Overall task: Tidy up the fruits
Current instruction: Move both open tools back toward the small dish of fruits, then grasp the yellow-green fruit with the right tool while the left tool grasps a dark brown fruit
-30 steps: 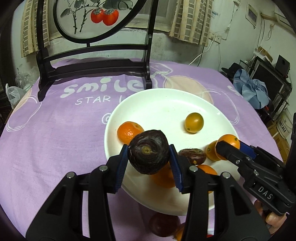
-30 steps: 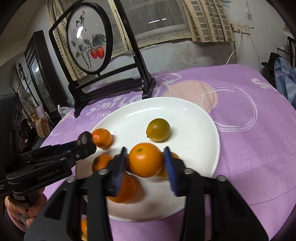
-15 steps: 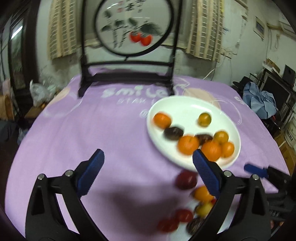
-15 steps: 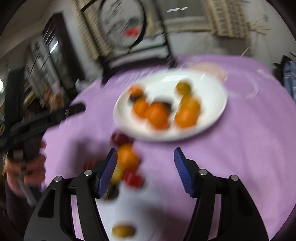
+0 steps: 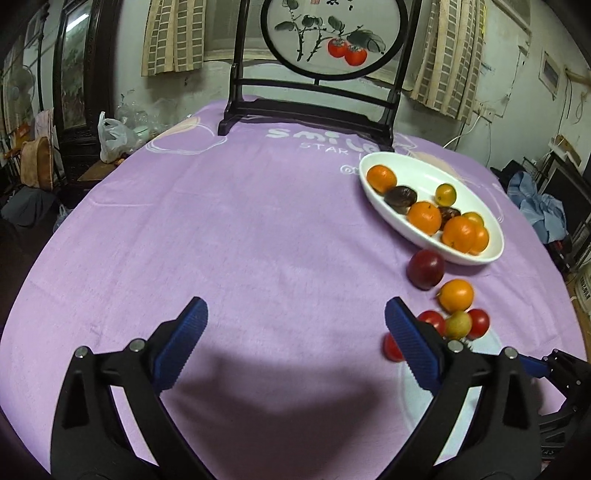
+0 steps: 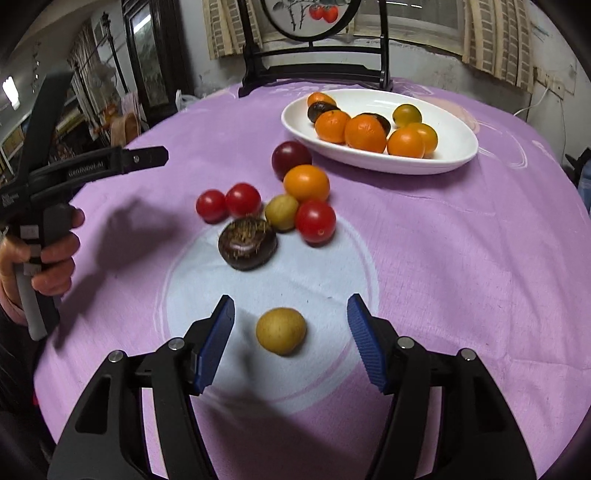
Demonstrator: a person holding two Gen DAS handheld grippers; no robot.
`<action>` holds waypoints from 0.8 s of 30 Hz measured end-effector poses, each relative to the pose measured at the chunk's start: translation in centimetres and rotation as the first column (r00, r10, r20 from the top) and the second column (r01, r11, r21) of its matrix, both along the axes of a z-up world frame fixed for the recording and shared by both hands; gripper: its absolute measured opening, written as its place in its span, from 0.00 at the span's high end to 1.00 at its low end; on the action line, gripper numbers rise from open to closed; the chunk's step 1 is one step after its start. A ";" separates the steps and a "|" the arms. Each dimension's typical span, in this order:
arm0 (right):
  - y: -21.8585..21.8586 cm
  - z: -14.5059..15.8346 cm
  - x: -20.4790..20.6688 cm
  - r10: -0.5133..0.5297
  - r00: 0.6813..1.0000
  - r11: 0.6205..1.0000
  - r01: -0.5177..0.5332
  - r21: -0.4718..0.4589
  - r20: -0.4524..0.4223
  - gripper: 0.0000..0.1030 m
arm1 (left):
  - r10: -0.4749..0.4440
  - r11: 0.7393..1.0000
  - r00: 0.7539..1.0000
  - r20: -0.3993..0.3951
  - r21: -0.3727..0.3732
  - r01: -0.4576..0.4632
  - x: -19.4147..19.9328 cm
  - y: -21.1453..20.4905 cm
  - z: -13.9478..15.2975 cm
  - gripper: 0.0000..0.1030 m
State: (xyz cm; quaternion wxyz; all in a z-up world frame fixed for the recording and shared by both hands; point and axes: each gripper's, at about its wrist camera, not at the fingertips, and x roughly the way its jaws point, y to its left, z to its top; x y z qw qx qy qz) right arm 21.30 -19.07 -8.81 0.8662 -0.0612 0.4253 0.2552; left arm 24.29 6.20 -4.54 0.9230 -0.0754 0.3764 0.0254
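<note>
A white oval plate [image 6: 450, 147] [image 5: 424, 177] holds several oranges, two dark wrinkled fruits and a small green-yellow citrus. Loose on the purple cloth in front of it lie a dark red plum [image 6: 291, 158] [image 5: 425, 268], an orange [image 6: 306, 182] [image 5: 456, 294], three red tomatoes [image 6: 315, 221], a small yellow-green fruit [image 6: 281, 212], a dark brown flat fruit [image 6: 247, 242] and a yellow round fruit [image 6: 281, 331]. My right gripper [image 6: 291, 343] is open and empty, with the yellow fruit between its fingers. My left gripper [image 5: 295, 347] is open and empty over bare cloth, left of the loose fruit.
A black wooden stand with a round painted screen [image 5: 332, 33] stands at the table's far edge behind the plate. The round table has a purple "smile" cloth [image 5: 221, 221]. A hand holds the left gripper's handle [image 6: 40, 251] at the table's left side.
Both grippers let go of their fruit on the plate, opened wide and pulled back toward the near edge. The dark fruit and the orange now lie on the plate.
</note>
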 end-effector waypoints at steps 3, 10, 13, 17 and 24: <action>0.3 -0.3 -0.3 0.016 1.000 1.000 -0.016 -0.024 0.000 0.46 | 0.005 1.000 1.000 -0.010 -0.004 -0.005 -0.2 0.2 -0.3 0.04; 0.8 -0.8 -0.6 0.030 1.000 0.997 -0.030 -0.076 0.008 0.70 | 0.017 1.000 1.000 -0.011 -0.024 -0.017 -0.2 0.6 -0.4 0.04; -0.4 -0.4 -0.2 -0.005 1.000 1.000 0.004 -0.023 -0.006 0.74 | 0.009 1.000 1.000 -0.009 -0.023 -0.009 -0.3 0.5 -0.3 0.04; -3.0 0.6 0.8 -0.109 0.994 0.991 0.108 0.072 -0.001 0.74 | -0.119 0.991 0.993 0.006 -0.068 0.119 -0.7 -1.0 -0.1 0.05; -4.5 0.8 1.4 -0.177 0.984 0.976 0.180 0.122 -0.035 0.74 | -0.472 0.881 0.881 -0.007 0.016 0.472 -2.9 -8.9 -0.7 0.25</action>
